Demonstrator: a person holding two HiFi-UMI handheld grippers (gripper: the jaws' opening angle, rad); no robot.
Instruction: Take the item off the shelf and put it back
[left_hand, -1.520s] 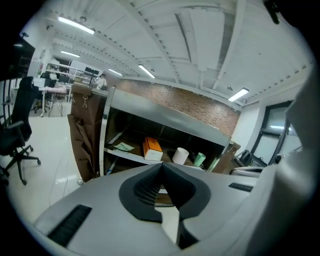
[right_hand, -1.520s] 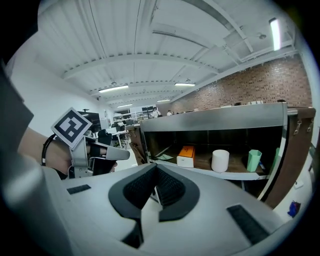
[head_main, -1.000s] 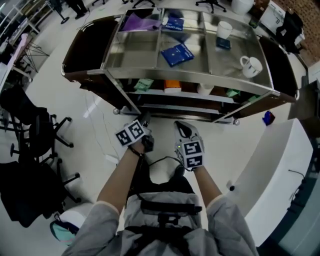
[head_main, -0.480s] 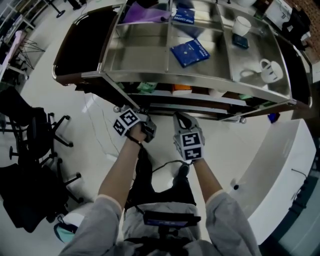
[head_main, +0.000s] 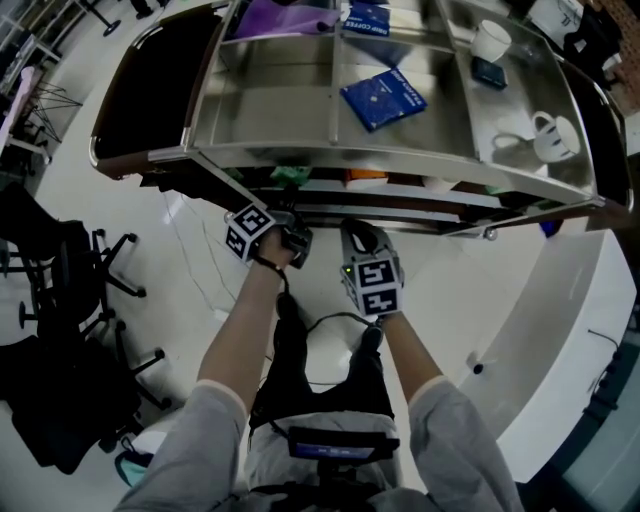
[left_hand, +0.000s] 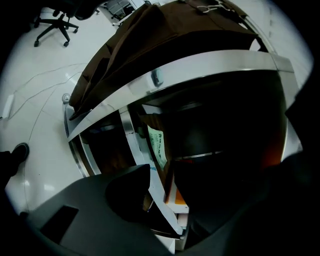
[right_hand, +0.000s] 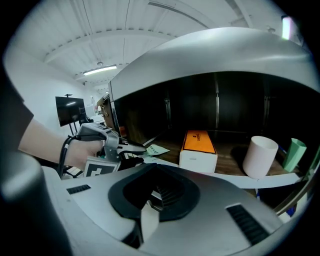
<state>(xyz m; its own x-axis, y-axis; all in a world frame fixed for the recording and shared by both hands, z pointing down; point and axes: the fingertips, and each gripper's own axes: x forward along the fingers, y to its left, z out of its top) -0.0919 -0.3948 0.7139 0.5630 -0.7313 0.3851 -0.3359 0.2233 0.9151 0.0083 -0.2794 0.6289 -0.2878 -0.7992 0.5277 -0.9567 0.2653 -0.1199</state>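
One left claw (head_main: 294, 236) wide open, empty

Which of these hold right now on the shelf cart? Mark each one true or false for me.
1. An orange-topped white box lies on the lower shelf. True.
2. The white cup on that shelf lies tipped on its side. False: it stands upright, to the right of the box.
3. A blue book lies on the top shelf. True.
4. The right claw grips the orange-topped box. False: its jaws are together on nothing, short of the box.
5. The top shelf holds no mugs. False: two white mugs stand there.
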